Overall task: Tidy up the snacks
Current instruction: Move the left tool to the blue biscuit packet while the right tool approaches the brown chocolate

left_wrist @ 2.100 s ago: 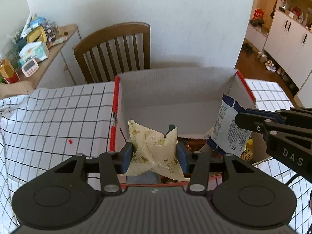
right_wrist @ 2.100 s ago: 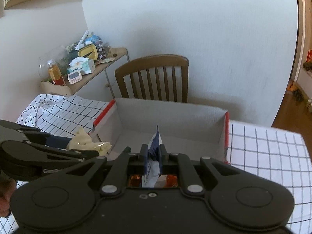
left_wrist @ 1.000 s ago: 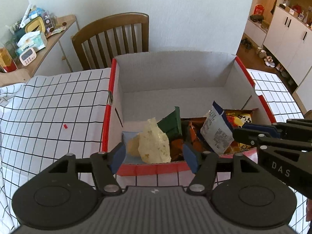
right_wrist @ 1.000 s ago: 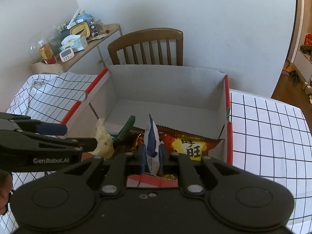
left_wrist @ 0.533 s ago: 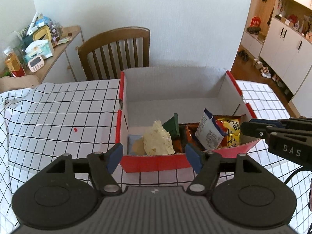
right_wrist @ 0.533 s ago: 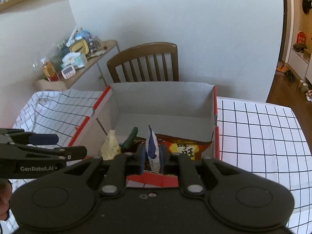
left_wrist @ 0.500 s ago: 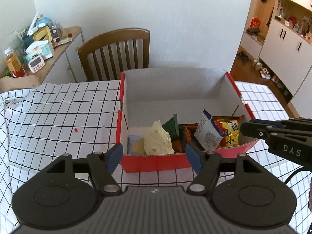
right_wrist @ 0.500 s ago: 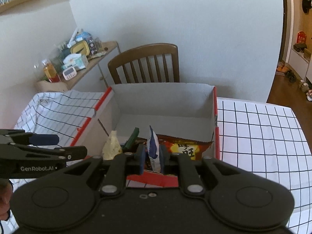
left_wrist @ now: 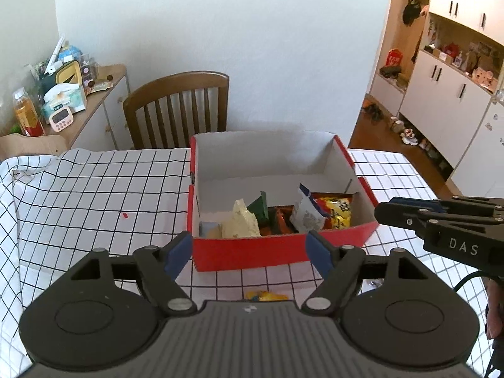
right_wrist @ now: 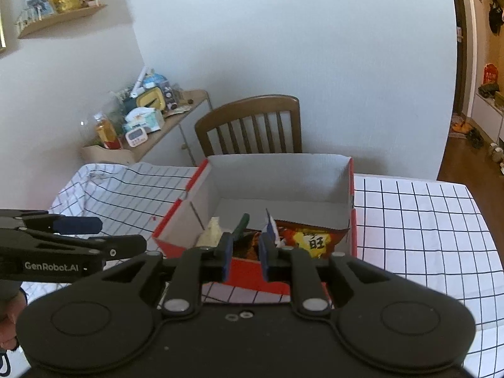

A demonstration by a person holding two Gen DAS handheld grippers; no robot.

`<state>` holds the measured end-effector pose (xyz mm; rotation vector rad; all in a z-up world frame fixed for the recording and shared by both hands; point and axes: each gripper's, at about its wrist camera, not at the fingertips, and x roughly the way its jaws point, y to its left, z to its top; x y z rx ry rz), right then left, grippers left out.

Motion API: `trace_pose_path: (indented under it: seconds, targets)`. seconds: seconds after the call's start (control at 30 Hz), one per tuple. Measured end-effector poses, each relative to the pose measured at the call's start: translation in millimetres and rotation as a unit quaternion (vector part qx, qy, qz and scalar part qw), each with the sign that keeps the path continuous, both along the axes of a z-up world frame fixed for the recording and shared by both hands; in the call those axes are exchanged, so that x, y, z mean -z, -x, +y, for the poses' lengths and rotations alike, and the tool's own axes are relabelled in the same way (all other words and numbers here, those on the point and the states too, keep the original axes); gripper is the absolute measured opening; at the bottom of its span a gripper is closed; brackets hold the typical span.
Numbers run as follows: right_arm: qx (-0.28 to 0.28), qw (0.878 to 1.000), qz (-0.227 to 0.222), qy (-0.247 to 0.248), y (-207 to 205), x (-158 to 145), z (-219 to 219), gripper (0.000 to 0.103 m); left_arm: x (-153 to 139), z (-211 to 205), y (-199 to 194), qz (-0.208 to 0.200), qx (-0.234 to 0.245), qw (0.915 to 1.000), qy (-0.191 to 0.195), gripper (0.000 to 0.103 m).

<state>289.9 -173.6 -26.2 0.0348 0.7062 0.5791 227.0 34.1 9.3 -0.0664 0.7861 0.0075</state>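
A red cardboard box (left_wrist: 252, 252) with white inner walls stands on the checked tablecloth; it also shows in the right wrist view (right_wrist: 352, 220). Its near half holds a pale yellow packet (left_wrist: 241, 220), a dark green packet (left_wrist: 260, 209), a white-and-blue packet (left_wrist: 307, 214) and a red-and-yellow bag (left_wrist: 335, 209). My left gripper (left_wrist: 249, 253) is open and empty, in front of the box. My right gripper (right_wrist: 245, 252) is open and empty, just short of the box's near wall, with the white-and-blue packet (right_wrist: 271, 225) beyond it. A small yellow snack (left_wrist: 266, 296) lies on the cloth close to my left gripper.
A wooden chair (left_wrist: 176, 107) stands behind the table. A side cabinet (left_wrist: 94, 107) at the left carries tissues, a timer and bottles. White cupboards (left_wrist: 453, 107) line the right. A tiny red scrap (left_wrist: 125, 215) lies on the cloth left of the box.
My left gripper let go of the yellow packet in the box, my right gripper then let go of the white-and-blue packet. Both have pulled back and up from the box.
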Motion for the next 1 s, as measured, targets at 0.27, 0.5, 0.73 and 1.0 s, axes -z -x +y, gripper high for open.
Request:
trace_pose_path:
  seconds: [0.27,0.5,0.73,1.0]
  targets:
    - [-0.027,0.999,-0.002,-0.018,34.0,-6.6,-11.8,0.052,-3.7,1.9,36.3,-0.015,0.006,0.9997,0.017,0.084]
    - [-0.050,0.998,-0.003,-0.030,66.4,5.9,-22.3,0.102,17.2,2.3,64.4,-0.005,0.001,0.9995,0.032,0.091]
    - [0.005,1.000,0.024,-0.002,84.3,39.3,-51.0,0.102,59.2,1.3,76.6,0.038,-0.019,0.9984,0.038,0.092]
    - [0.081,0.993,0.083,-0.004,69.4,81.5,-75.8,0.100,91.0,-5.5,63.4,0.068,-0.066,0.9935,0.062,0.092]
